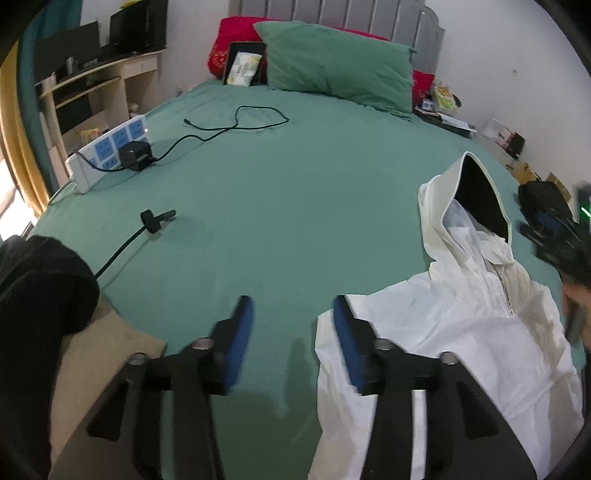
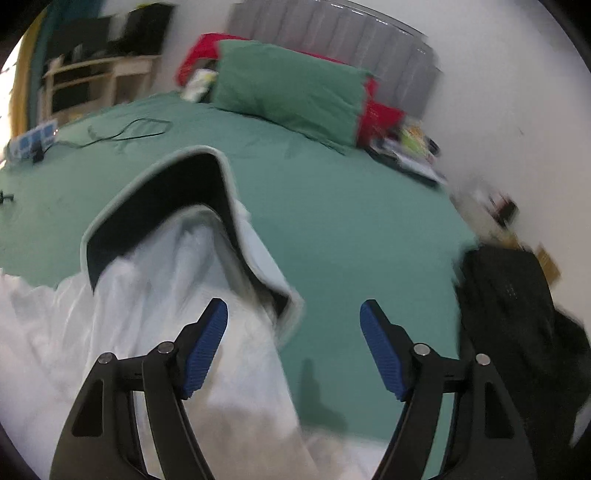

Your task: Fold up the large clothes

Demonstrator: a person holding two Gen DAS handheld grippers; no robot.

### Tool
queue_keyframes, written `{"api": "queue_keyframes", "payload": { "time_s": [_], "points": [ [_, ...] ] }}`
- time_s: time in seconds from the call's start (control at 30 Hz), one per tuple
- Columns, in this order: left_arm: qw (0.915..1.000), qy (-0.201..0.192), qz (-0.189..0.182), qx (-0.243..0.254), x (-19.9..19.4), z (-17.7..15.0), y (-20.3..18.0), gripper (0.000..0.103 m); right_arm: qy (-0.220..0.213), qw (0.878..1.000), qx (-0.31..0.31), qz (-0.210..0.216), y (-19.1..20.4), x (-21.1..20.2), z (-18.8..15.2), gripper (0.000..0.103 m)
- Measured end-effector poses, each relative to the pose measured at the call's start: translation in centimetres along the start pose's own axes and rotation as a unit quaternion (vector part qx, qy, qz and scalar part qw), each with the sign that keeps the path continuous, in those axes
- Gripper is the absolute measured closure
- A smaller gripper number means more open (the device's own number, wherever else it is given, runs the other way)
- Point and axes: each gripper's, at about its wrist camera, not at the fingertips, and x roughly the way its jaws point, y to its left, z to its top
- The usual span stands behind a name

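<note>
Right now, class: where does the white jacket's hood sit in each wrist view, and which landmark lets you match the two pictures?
Left wrist: hood at right of middle, beyond the open left gripper.
Right wrist: hood left of centre, beyond the open right gripper.
Shared landmark: green pillow.

A home bedroom: green-sheeted bed (image 1: 295, 192), pillow (image 1: 340, 70), padded headboard (image 1: 332, 14).

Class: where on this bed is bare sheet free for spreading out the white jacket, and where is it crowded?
Free: green sheet between white hooded jacket, black cable and green pillow. Crowded: left edge with white power strip, right edge with black bag.
</note>
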Motion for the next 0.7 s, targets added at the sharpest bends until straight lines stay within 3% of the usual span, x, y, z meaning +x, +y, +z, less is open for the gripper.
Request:
{"api": "queue_keyframes", "payload": {
  "time_s": [0.17,0.23,0.27,0.3,0.57,0.7],
  "points": [
    [0.9996,0.001,-0.008,0.028,0.4,-0.5,0.0,0.052,-0.008,1.000,-0.017,0.018,1.9,3.5,3.1,0.030],
    [0.9992,0.009,-0.017,0.035,0.8,-0.6,0.0,0.052,0.017,0.999,0.002,0.048,1.9,5.0,3.4,0.055],
    [0.9988,0.017,-0.019,0.041,1.0,-0.7,-0.1,0.052,0.032,0.998,0.004,0.056,1.9,5.3,3.2,0.086],
    [0.9985,0.023,-0.017,0.046,1.2,-0.8,-0.1,0.052,0.047,0.997,0.001,0.057,2.1,5.8,3.0,0.100],
    [0.9984,0.038,-0.029,0.033,0.8,-1.0,0.0,0.052,-0.012,0.997,-0.070,0.019,2.4,-2.1,0.5,0.100],
    [0.9970,0.061,-0.042,0.022,0.7,-1.3,-0.3,0.052,0.003,0.989,-0.144,0.014,4.0,-5.2,-2.8,0.100]
  ]
}}
